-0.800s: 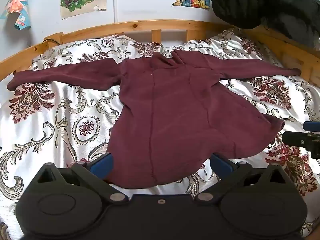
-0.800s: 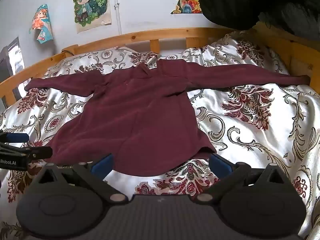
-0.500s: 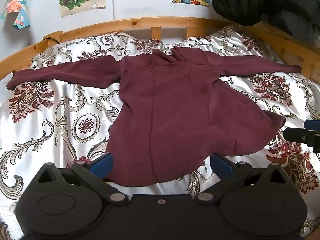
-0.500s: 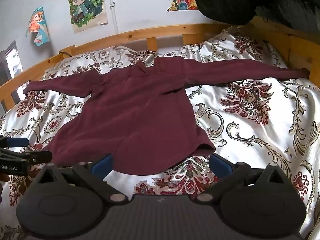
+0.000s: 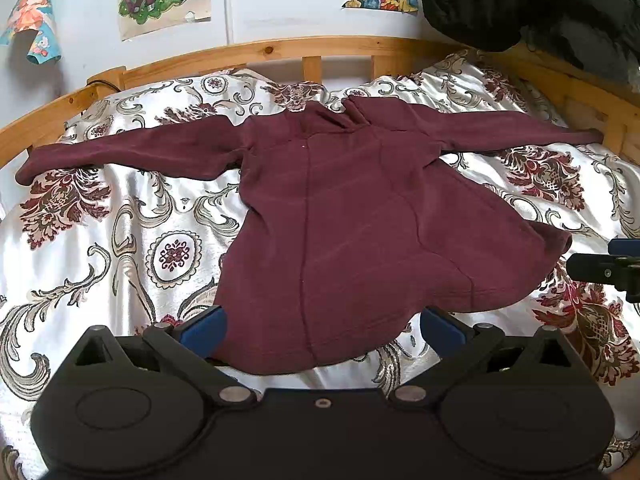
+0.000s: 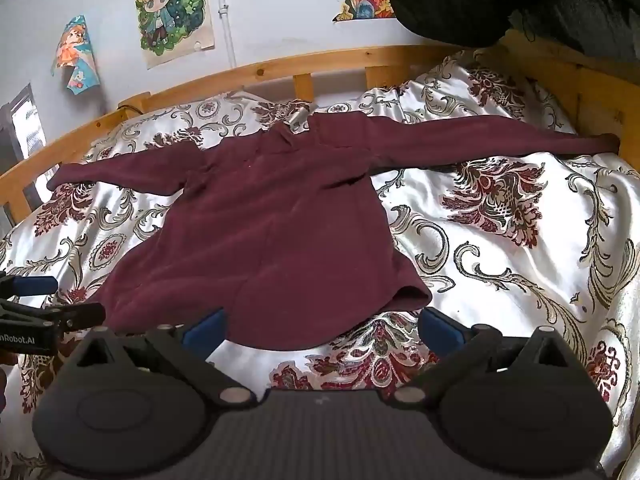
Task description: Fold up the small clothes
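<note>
A small maroon long-sleeved garment point(image 5: 340, 216) point(image 6: 272, 232) lies flat on the bed with both sleeves spread out sideways and its collar toward the headboard. My left gripper point(image 5: 322, 330) hovers open over the near hem, blue pads wide apart with nothing pinched. My right gripper point(image 6: 320, 328) is open too, above the hem's right part and the bedspread. Each gripper's tip also shows in the other's view: the right gripper's fingers point(image 5: 608, 268) near the hem's right corner, the left gripper's fingers point(image 6: 44, 300) near the left corner.
The bed carries a shiny white bedspread point(image 5: 120, 248) with a red and grey floral pattern. A wooden rail point(image 5: 280, 52) runs round the head and sides. A dark bulky bundle point(image 5: 520, 4) rests on the rail at upper right. Posters hang on the wall.
Both grippers have drifted slightly, so the garment sits a little lower and nearer in the views. Both stay open, and the garment has not been touched.
</note>
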Motion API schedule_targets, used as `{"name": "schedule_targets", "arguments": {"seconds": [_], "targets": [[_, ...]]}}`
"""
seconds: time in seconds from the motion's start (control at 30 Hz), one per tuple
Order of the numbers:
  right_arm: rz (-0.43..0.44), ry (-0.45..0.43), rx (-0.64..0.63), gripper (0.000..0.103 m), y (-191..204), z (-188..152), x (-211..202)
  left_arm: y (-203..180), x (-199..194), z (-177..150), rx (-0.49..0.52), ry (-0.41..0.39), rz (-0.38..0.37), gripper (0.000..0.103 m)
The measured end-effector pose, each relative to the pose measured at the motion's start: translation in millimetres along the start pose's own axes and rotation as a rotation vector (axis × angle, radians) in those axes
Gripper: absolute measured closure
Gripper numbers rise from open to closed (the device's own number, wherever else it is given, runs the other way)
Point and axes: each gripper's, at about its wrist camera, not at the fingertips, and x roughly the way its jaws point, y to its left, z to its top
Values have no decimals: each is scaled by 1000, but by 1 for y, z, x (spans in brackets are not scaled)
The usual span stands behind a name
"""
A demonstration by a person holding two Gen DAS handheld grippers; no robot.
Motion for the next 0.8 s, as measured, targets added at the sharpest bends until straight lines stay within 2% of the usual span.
{"name": "schedule_targets", "arguments": {"seconds": [0.8], "targets": [[13,-1,28,0,-3,2,0,-2,-2,0,9,-3,-3,1]]}}
